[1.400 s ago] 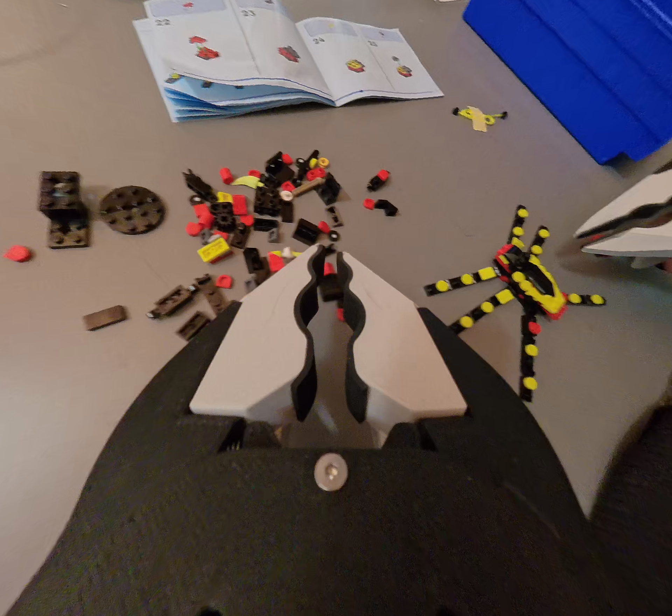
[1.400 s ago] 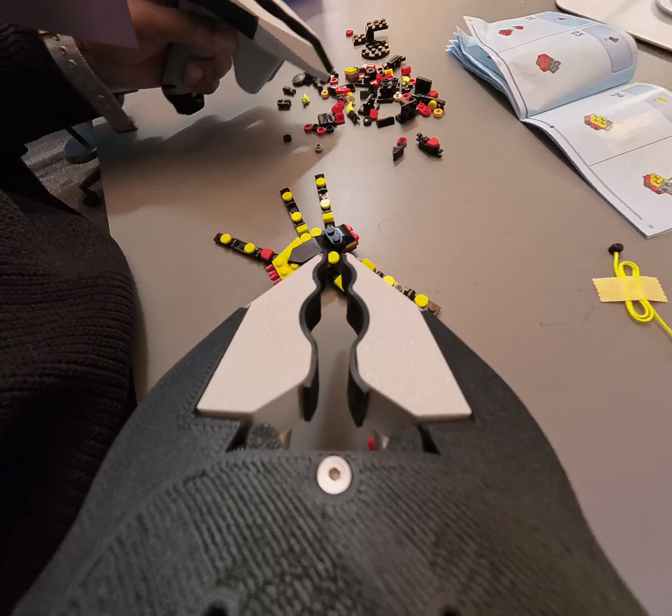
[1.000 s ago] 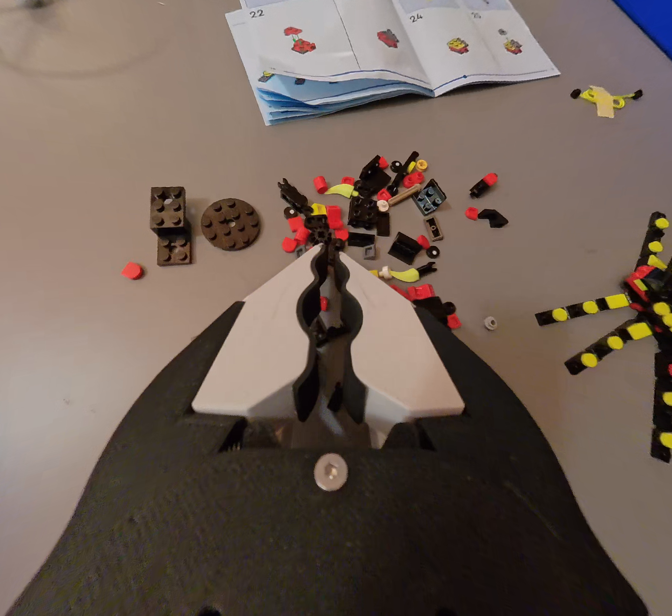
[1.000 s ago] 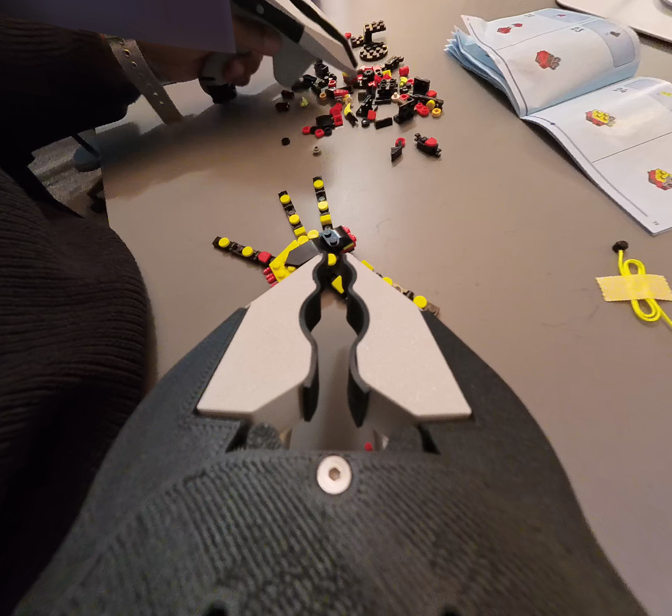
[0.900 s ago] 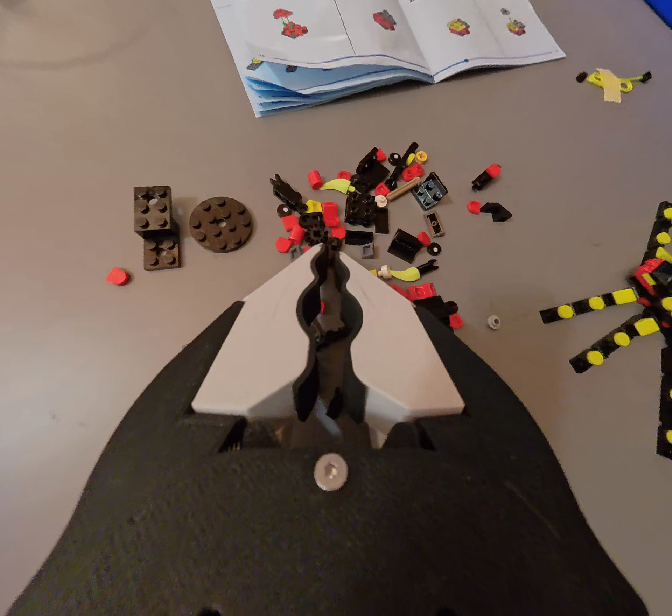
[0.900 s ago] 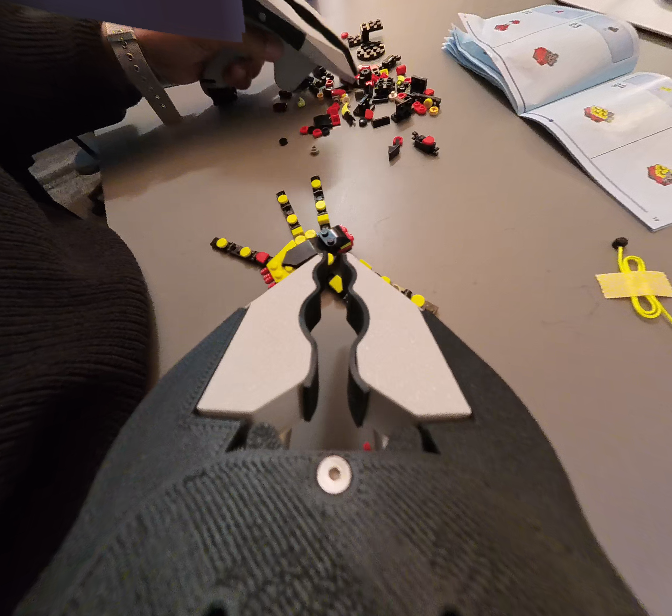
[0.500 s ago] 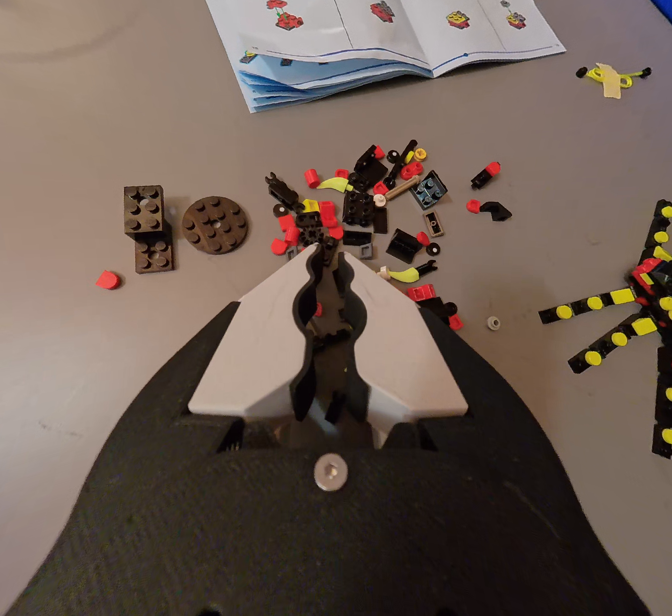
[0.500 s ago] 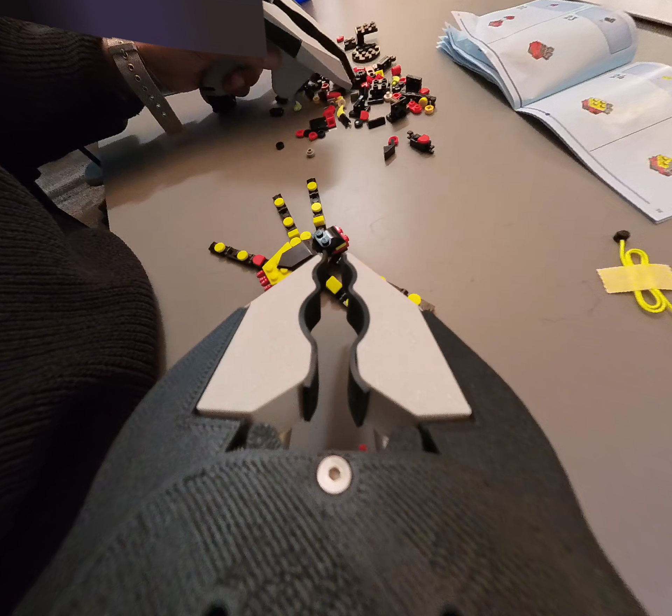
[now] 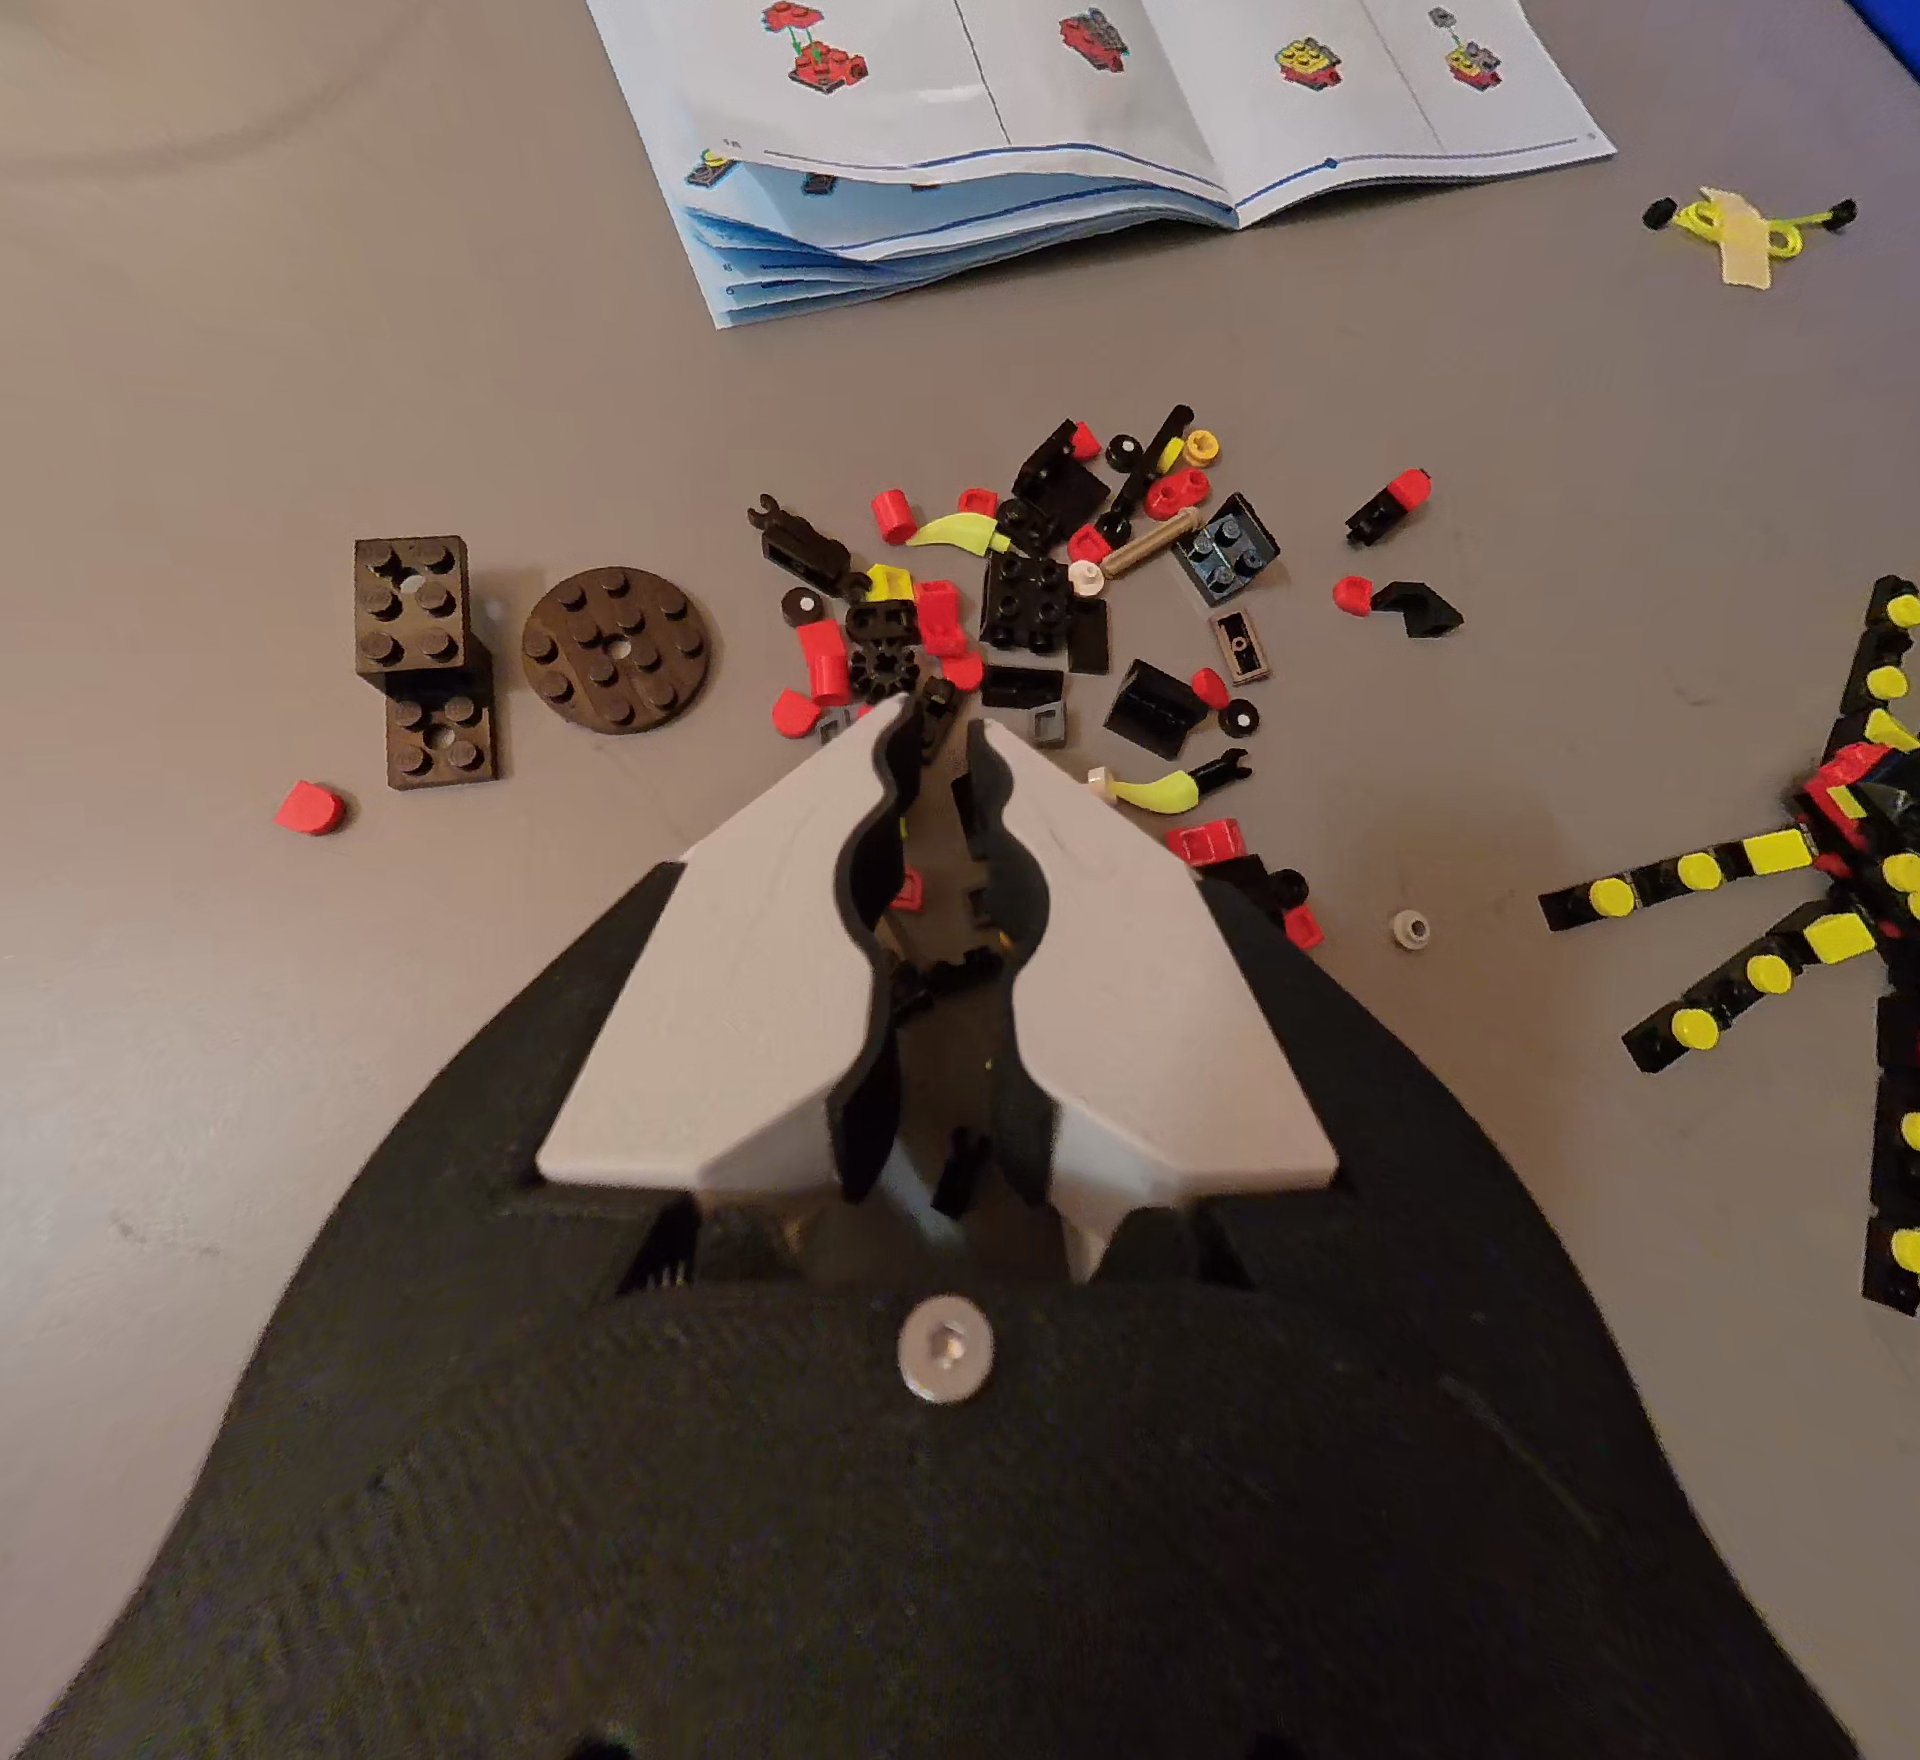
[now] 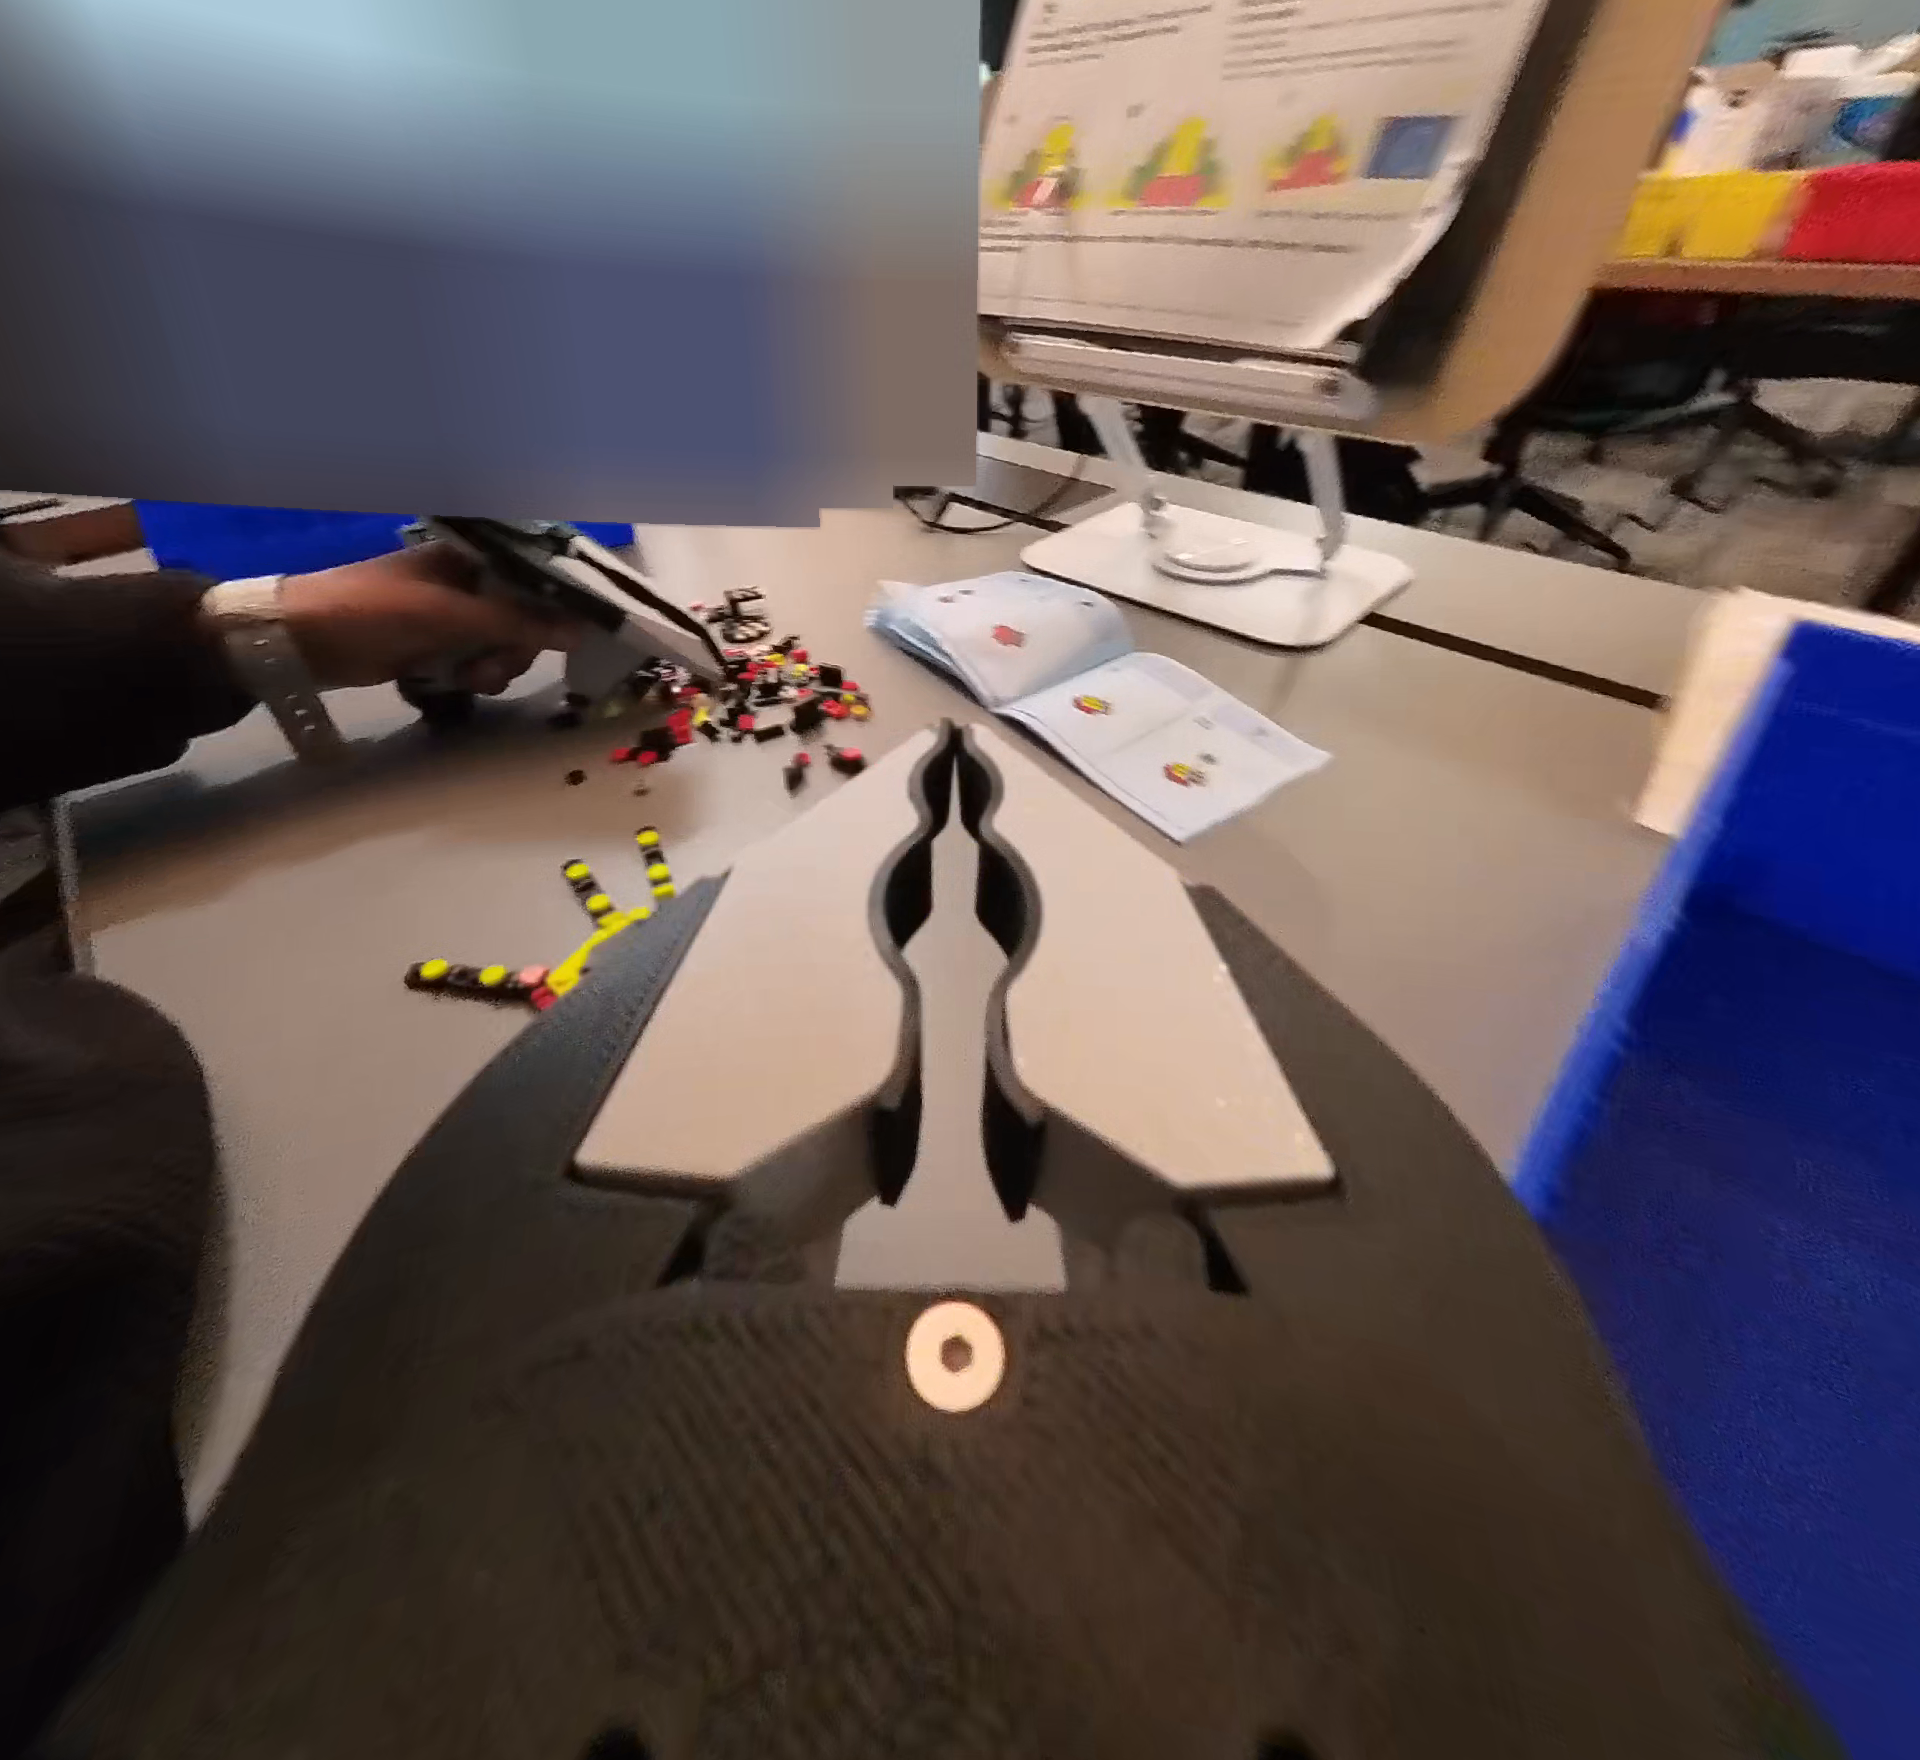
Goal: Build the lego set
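A grey bench (image 9: 260, 308) carries a scatter of loose pieces (image 9: 1039, 609) at its middle, a round brown plate (image 9: 617, 648) and brown bricks (image 9: 416, 650) to the left, an open instruction booklet (image 9: 1039, 69) beyond, the black-and-yellow legged model (image 9: 1787, 910) at right, and far right a yellow cord (image 9: 1745, 224), seemingly taped down.

left claw (image 9: 940, 723): grey fingers, black pads | black textured body | silver screw (image 9: 943, 1345) | dark knit sleeve (image 10: 94, 671)

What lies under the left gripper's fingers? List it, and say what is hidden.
Under the left gripper, loose bricks show through the gap between its fingers: black pieces and one small red piece on the grey table. Whatever lies beneath the fingers and black body is covered.
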`<state>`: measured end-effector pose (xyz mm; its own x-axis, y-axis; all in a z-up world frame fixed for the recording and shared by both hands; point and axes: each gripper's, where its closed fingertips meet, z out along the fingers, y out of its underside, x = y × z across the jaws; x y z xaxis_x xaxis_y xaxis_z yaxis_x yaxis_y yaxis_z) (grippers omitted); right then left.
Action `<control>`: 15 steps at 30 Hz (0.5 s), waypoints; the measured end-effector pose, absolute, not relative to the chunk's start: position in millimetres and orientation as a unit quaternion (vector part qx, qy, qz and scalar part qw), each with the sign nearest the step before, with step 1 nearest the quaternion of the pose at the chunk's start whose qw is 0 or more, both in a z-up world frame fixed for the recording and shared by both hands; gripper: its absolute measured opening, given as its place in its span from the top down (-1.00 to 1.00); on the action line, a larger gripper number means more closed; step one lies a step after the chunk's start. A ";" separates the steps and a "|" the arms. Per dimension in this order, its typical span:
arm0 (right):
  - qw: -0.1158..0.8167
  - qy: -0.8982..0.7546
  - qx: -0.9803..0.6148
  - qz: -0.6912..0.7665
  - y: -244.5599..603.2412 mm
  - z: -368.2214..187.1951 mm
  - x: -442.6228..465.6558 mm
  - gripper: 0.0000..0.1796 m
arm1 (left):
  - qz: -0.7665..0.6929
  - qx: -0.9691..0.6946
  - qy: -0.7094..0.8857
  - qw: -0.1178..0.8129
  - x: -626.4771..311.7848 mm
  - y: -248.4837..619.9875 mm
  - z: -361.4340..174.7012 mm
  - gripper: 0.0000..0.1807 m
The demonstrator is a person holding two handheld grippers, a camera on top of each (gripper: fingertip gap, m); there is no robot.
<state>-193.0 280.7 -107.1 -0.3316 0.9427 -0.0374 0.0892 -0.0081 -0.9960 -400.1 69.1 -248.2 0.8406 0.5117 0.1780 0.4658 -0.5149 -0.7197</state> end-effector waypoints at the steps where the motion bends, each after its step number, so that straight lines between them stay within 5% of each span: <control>1: 0.382 -0.584 -0.448 0.559 290.1 -107.2 -190.0 1.00 | 0.028 -0.871 -0.278 0.404 -399.3 69.5 -248.3 0.96; 15: 0.328 -0.550 -0.475 0.603 289.3 -108.5 -187.9 1.00 | 0.023 -0.879 -0.236 0.414 -384.8 73.7 -243.5 0.98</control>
